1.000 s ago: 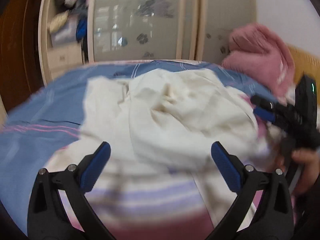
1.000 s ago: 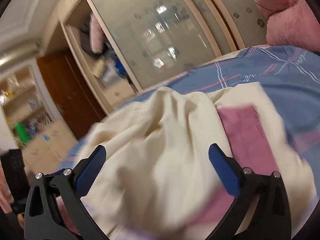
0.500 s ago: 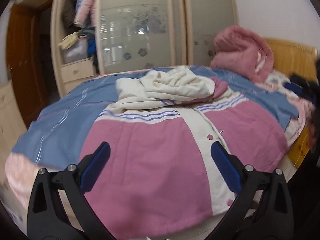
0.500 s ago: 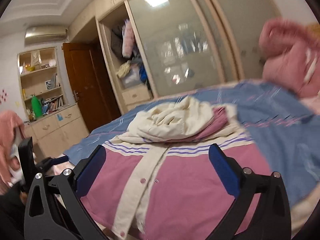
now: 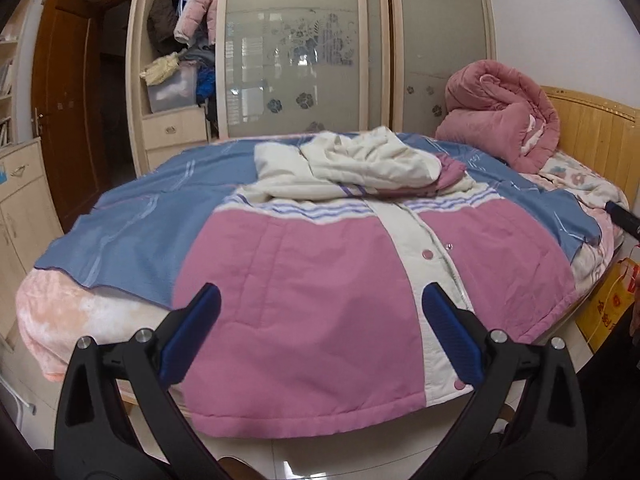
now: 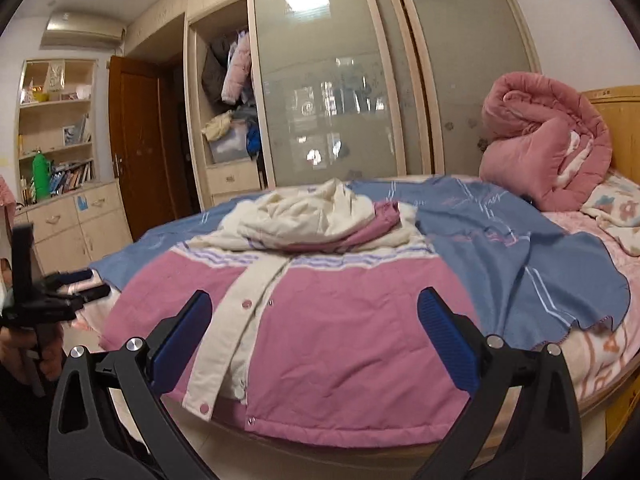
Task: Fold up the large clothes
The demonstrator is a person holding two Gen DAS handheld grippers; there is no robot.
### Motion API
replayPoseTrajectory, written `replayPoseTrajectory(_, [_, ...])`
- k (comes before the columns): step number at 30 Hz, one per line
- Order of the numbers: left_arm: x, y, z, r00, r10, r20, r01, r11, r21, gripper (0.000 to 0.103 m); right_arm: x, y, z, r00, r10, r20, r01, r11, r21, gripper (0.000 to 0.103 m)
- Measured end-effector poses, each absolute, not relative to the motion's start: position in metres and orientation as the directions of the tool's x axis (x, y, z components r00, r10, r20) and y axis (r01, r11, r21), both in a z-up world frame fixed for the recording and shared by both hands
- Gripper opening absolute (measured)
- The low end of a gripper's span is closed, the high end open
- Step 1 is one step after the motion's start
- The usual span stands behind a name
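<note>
both grippers: the left gripper [image 5: 320,336] and right gripper [image 6: 310,334] are held wide apart with nothing between the jaws; they have been drawn back from the cloth, which a second ago filled both views at close range.
meaning for the task: a pause between folds is judged likely; the sleeves appear to have been laid in already, and the lower body is yet to be folded up.
jacket: the jacket [image 5: 304,280] is spread front-up on the bed [image 5: 60,312], its pink hem overhanging the near edge, the cream placket [image 5: 412,236] running up the middle with snaps partly undone.
cream heap: the upper part [image 5: 360,164] is bunched at the far end; sleeves, hood and lining cannot be told apart.
blue sheet: the sheet [image 5: 132,228] lies under the jacket.
quilt: a rolled pink quilt [image 5: 500,116] is set against the headboard, apart from the jacket.
cut off: only the tip of the right gripper is seen at the left view's right edge; the hand [image 6: 24,348] holding the left tool is half out of frame in the right view.
hidden: the jacket's back and whatever lies under the heap are not seen.
</note>
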State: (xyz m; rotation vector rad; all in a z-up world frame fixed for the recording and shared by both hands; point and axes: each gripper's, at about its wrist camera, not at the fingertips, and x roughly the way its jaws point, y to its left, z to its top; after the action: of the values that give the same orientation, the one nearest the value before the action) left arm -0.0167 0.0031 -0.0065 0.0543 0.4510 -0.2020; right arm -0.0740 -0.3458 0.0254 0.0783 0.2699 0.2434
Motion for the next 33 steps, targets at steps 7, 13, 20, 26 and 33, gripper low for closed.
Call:
replayPoseTrajectory(7, [-0.012,-0.010,-0.009,0.872,-0.207,-0.443,0.245,0.969,0.030,0.101,-0.061,-0.342,0.014,0.927,0.246,-0.285,-0.221,0.968,0.115,0.102])
replayPoseTrajectory(13, [-0.011,-0.008,-0.011,0.869,-0.204,-0.451,0.244,0.969,0.030,0.101,-0.058,-0.339,0.011,0.921,0.256,-0.294,-0.233,0.966,0.112,0.102])
replayPoseTrajectory(20, [-0.005,-0.002,-0.012,0.864,-0.207,-0.460,0.230,0.973,-0.007,0.101,-0.056,-0.340,0.013,0.920,0.265,-0.288,-0.239,0.963,0.123,0.102])
replayPoseTrajectory(26, [-0.004,-0.005,-0.012,0.858,-0.221,-0.463,0.247,0.969,-0.003,0.101,-0.057,-0.340,0.013,0.919,0.268,-0.288,-0.241,0.962,0.126,0.102])
replayPoseTrajectory(33, [-0.009,-0.002,-0.004,0.849,-0.281,-0.448,0.306,0.952,-0.016,0.101,-0.054,-0.364,0.033,0.922,0.285,-0.262,-0.251,0.956,0.154,0.102])
